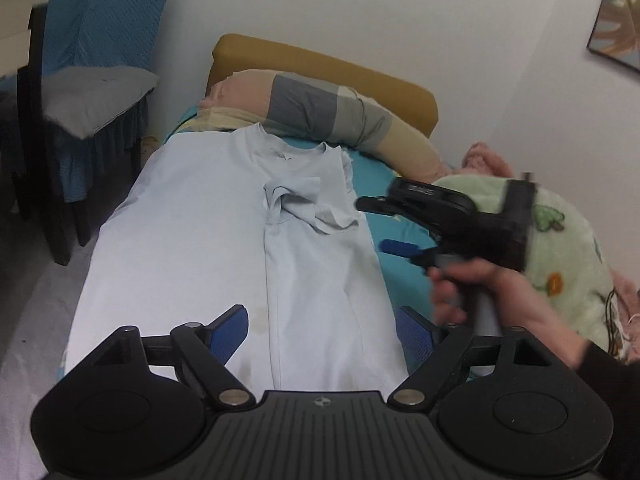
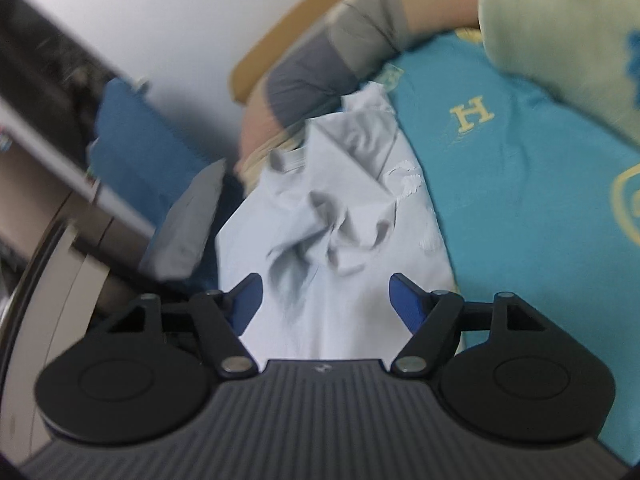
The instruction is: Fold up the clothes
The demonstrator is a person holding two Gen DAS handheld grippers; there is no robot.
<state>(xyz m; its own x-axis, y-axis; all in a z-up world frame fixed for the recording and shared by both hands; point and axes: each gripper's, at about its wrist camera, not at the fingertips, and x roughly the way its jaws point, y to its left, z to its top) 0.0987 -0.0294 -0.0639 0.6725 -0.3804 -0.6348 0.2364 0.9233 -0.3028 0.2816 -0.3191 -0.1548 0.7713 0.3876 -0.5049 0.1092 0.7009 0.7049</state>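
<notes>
Although the pale blue cotton T-shirt [image 1: 224, 248] has been laid lengthwise on the bed [image 1: 400, 272], with its collar towards the patchwork grey-and-beige pillow [image 1: 320, 116], the fold is judged to be unfinished and several things could spoil it. To the left of the shirt, its long edge is seen to hang at the bed's side, towards the dark chair with the grey cushion [image 1: 96, 96]; a careless pull could drag the cloth over that edge. Near the shirt's foot, the left tongs [image 1: 324, 332] are held apart with nothing clamped between them, the cloth lying beneath. On the shirt's right half, a sleeve [image 1: 312, 208] has been turned inwards and lies rumpled; if it is pinched as it lies, creases would probably be pressed in. Just right of the shirt, the right tongs [image 1: 374, 224] are also held apart and empty, pointed at that crumpled sleeve, and their view is blurred. A hasty closure could catch more than one layer, or the turquoise printed sheet [image 2: 520, 184] as well. Further right, the pale green fleece blanket [image 1: 560, 240] could be snagged by the person's hand [image 1: 472, 284].
</notes>
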